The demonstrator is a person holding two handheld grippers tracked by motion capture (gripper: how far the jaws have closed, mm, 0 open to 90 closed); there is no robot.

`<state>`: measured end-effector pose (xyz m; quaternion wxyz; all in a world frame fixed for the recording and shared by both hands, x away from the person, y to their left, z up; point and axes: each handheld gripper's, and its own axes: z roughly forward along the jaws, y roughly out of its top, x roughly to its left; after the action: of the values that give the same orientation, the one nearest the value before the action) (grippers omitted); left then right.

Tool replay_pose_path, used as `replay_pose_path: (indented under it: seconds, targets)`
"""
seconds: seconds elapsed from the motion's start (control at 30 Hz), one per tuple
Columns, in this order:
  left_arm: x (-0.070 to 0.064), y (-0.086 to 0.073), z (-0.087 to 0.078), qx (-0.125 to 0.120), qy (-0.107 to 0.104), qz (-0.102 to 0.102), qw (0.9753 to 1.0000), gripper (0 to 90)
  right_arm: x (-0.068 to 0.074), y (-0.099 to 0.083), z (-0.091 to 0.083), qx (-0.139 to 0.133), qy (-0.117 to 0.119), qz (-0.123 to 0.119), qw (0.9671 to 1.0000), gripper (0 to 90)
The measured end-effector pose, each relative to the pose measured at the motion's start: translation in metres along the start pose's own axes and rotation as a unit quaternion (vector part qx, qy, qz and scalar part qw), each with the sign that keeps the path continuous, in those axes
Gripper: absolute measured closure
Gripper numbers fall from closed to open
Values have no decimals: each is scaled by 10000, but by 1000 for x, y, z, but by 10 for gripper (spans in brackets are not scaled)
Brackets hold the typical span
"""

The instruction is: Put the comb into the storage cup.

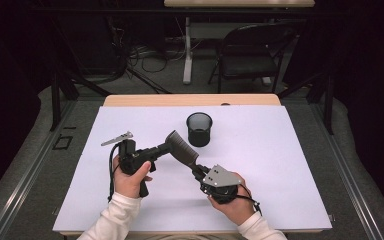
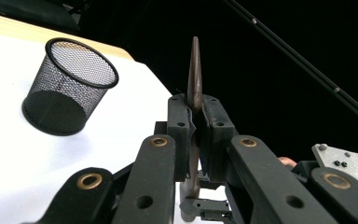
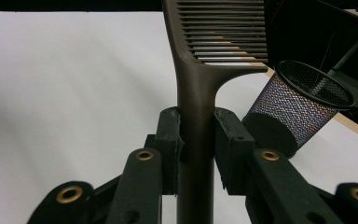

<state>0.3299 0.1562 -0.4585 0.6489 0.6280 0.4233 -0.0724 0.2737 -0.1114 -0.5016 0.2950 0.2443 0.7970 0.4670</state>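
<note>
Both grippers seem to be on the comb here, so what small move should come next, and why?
Probably the left gripper should open and let go. Both it and the right gripper are shut on the comb, held above the table beside the upright mesh cup. With one gripper free, the other could tip the comb toward the cup.

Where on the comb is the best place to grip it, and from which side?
Grip the comb on its plain handle below the teeth, jaws closing across the narrow sides from the handle end, as the right gripper does; the left gripper pinches its thin flat faces.
</note>
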Motion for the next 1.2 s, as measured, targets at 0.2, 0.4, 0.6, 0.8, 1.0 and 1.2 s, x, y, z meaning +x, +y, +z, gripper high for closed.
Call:
replay_pose_path:
  seconds: [0.2, 0.4, 0.6, 0.8, 1.0, 1.2]
  targets:
    - [0, -1, 0, -54, 4, -126, 9999, 843, 0, 0, 0, -5, 9, 11, 10000, 728]
    - [-1, -2, 0, -85, 35, -154, 9998, 843, 0, 0, 0, -18, 7, 10, 10000, 727]
    - [-3, -2, 0, -90, 117, -170, 9997, 843, 0, 0, 0, 2, 22, 19, 10000, 727]
    - [-4, -3, 0, -102, 183, -246, 9995, 844, 0, 0, 1, 24, 62, 46, 10000, 727]
    - [-4, -4, 0, -133, 203, -271, 9993, 844, 0, 0, 1, 30, 96, 85, 9999, 727]
    - [-4, -4, 0, -140, 207, -286, 9993, 845, 0, -1, 2, 31, 124, 117, 9999, 726]
